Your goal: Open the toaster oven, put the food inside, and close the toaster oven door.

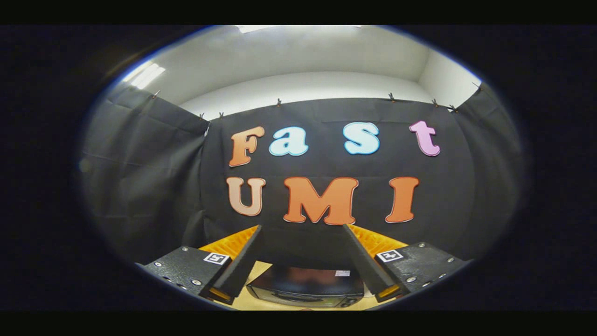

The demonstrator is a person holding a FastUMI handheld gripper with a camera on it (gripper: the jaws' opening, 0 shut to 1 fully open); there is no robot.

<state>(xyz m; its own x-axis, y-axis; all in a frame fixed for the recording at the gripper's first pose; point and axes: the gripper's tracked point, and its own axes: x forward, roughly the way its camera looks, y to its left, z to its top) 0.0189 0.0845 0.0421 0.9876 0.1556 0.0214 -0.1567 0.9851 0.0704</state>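
The toaster oven point(305, 287) is a dark, glossy box low down between my fingers, seen from above on a pale wooden table point(254, 289). Its top reflects the booth and carries a small white label; part of the front shows at its near edge, and I cannot tell whether the door stands open. My gripper point(302, 227) is held high over it, open, with nothing between the fingers point(242, 266). The fingers point at the booth's black cloth wall rather than down at the oven.
Black cloth walls point(154, 186) close the booth on the left, back and right, clipped up along a white wall and ceiling. A slice of the tabletop shows on either side of the oven.
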